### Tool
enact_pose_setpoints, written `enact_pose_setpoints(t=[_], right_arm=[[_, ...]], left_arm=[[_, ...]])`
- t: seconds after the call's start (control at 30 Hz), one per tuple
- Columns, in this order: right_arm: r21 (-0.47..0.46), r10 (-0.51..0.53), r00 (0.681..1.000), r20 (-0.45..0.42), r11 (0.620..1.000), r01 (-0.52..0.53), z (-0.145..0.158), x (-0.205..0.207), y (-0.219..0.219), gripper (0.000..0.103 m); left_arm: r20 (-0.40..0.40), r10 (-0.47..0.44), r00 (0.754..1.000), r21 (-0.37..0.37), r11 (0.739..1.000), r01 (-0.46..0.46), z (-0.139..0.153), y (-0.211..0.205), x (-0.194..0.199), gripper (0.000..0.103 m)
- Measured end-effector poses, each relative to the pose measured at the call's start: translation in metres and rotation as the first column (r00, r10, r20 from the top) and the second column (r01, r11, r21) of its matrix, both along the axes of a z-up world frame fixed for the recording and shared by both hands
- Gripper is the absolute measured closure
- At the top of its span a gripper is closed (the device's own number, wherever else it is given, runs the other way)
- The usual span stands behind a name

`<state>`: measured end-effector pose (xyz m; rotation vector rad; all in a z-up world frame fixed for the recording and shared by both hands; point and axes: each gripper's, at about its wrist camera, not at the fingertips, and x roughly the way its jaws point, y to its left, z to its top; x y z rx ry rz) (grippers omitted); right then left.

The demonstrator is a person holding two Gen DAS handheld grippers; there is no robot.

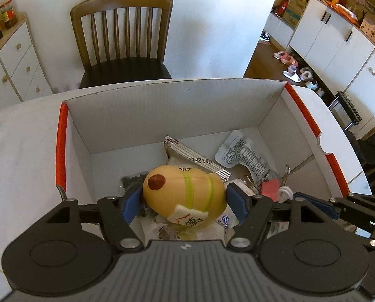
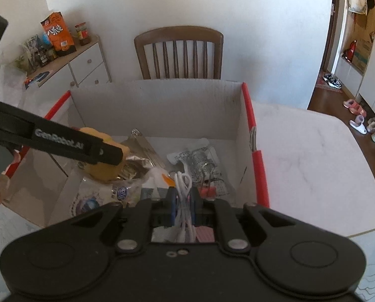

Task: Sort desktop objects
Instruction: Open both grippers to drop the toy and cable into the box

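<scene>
**Both grippers loaded over the box: time to let go**

You are at the drop-off step. Your left gripper holds a yellow egg-shaped toy with green bands and a dark red spot; the blue pads sit against its two sides, jaws about as wide as the toy. It hangs inside the mouth of the white cardboard box with the red-edged rim, just above the pile and near the box's near wall.

Your right gripper is pinched nearly closed on a coiled white cable, the loops standing up between the pads. It is also over the box, toward the right wall, above a red tag and a printed clear pouch.

Already in the box lie a silver snack packet, the clear pouch, a bunch of keys and a plastic bag with a blue logo.

Next, as I judge it, you release both. Open the left jaws fully so the rounded toy drops cleanly; it may roll off the packets, so keep it low. Open the right one wide too, since the cable loops could snag on a pad. The two grippers are close together, so lift them out apart from each other.
</scene>
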<state>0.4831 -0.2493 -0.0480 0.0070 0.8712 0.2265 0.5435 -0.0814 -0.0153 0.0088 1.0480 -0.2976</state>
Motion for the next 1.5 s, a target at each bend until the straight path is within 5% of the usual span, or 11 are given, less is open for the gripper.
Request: enact_pose_setpoints(t=[0.1, 0.63, 1.23, 1.4, 1.5], right_arm=[[0.001, -0.004, 1.000, -0.011, 1.000, 0.004, -0.003, 0.000, -0.002, 0.090], [0.050, 0.027, 0.999, 0.034, 0.998, -0.029, 0.019, -0.016, -0.005, 0.073], [0.049, 0.054, 0.992, 0.111, 0.997, -0.060, 0.043, -0.041, -0.003, 0.038], [0.046, 0.065, 0.989, 0.130, 0.996, -0.072, 0.048, -0.050, -0.003, 0.029], [0.041, 0.072, 0.987, 0.144, 0.996, -0.079, 0.050, -0.055, -0.005, 0.024]], left_arm=[[-0.004, 0.018, 1.000, -0.002, 1.000, -0.018, -0.001, 0.003, -0.001, 0.022], [0.072, 0.036, 0.997, -0.050, 0.998, -0.032, 0.030, 0.021, -0.028, 0.021], [0.150, 0.022, 0.988, -0.036, 0.999, -0.017, 0.054, 0.024, -0.084, 0.020], [0.164, 0.024, 0.986, -0.018, 1.000, -0.022, 0.053, 0.026, -0.096, 0.003], [0.177, 0.032, 0.984, -0.010, 0.999, -0.031, 0.055, 0.026, -0.101, 0.002]])
